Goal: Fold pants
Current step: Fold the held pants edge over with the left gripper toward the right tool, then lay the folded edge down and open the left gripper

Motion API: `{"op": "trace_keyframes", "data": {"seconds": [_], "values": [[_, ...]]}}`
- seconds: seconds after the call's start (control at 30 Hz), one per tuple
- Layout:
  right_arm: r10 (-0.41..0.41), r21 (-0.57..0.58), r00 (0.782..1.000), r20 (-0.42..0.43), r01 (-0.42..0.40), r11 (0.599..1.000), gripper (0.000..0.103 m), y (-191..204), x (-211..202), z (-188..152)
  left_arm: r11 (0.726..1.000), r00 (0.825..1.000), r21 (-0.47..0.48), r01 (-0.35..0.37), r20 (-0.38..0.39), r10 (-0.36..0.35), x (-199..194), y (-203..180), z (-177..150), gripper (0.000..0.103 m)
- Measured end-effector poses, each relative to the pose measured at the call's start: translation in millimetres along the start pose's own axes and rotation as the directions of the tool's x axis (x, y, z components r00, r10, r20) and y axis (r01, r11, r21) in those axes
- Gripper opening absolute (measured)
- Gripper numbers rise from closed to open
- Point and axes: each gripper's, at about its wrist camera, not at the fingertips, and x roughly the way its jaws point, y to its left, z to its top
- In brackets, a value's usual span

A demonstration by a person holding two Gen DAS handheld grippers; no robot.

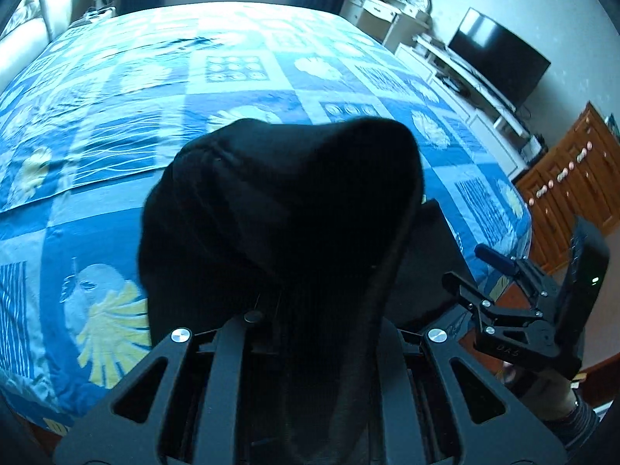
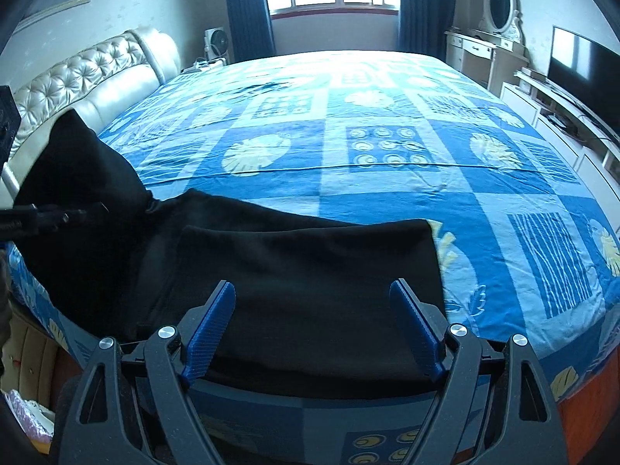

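The black pants (image 2: 294, 271) lie along the near edge of the bed, a folded part flat in front of my right gripper. My right gripper (image 2: 314, 329) is open, its blue pads (image 2: 211, 329) spread just above the cloth, holding nothing. My left gripper (image 1: 283, 329) is shut on the pants (image 1: 279, 209) and lifts one end, which bulges up and hides its fingertips. In the right wrist view the left gripper (image 2: 58, 215) shows at the left with the raised cloth (image 2: 77, 162). In the left wrist view the right gripper (image 1: 515, 290) shows at the right.
The bed (image 2: 387, 147) has a blue patterned cover and a padded headboard (image 2: 85, 73) at the left. A TV (image 2: 581, 73) on a white cabinet and a dressing table with oval mirror (image 2: 500, 4) stand to the right. A wooden cabinet (image 1: 569, 182) is near the bed's corner.
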Motion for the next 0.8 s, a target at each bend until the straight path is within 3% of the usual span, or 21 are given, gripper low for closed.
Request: {"op": "trace_keyframes", "data": {"seconds": [0.37,0.8], "values": [[-0.015,0.080,1.000,-0.001,0.015,0.997,0.081,-39.9,5.2,-6.3,0.991,0.996,0.120,-0.055,-0.064,0.063,64.0,-63.1,-1.1,0.013],[-0.036,0.111,0.999,-0.006,0.036,0.993,0.081,-59.8,10.8,-13.5,0.985,0.985,0.129,-0.113,-0.116,0.128,104.5,-74.2,-7.1,0.013]]}}
